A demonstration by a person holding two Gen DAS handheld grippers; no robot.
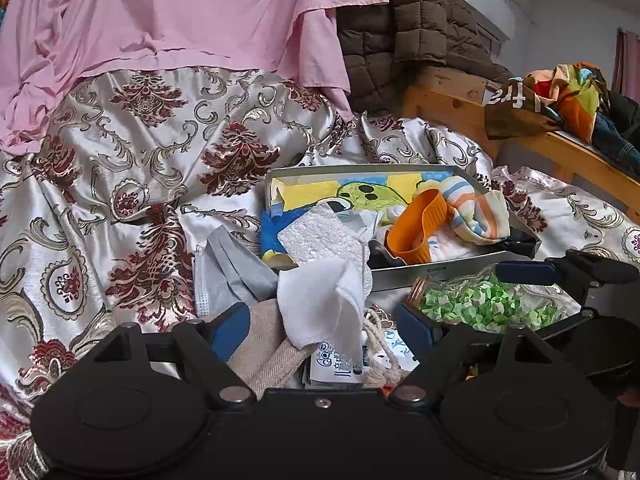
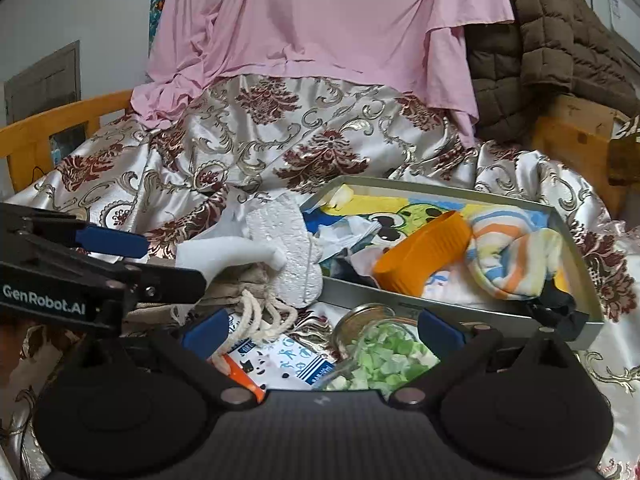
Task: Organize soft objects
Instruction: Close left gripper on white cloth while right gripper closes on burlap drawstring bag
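A grey metal tray (image 1: pixel 452 270) (image 2: pixel 576 248) lies on the bed and holds a striped sock (image 1: pixel 476 210) (image 2: pixel 512 252), an orange silicone piece (image 1: pixel 416 230) (image 2: pixel 424 254) and a cartoon cloth (image 1: pixel 360 194). My left gripper (image 1: pixel 324 326) is open above a white cloth (image 1: pixel 324 300) (image 2: pixel 224 252), a beige burlap pouch (image 1: pixel 268 344) and a white sponge (image 1: pixel 320 236) (image 2: pixel 288 248). My right gripper (image 2: pixel 320 330) is open over a glass jar of green paper bits (image 2: pixel 376 356) (image 1: pixel 488 300).
A grey face mask (image 1: pixel 232 272) lies left of the pile. A rope (image 2: pixel 260 316) and printed packets (image 2: pixel 288 360) lie under the grippers. A satin bedspread (image 1: pixel 140 184), pink sheet (image 1: pixel 180 12), brown quilt (image 1: pixel 420 32) and wooden bed frame (image 1: pixel 560 148) surround the spot.
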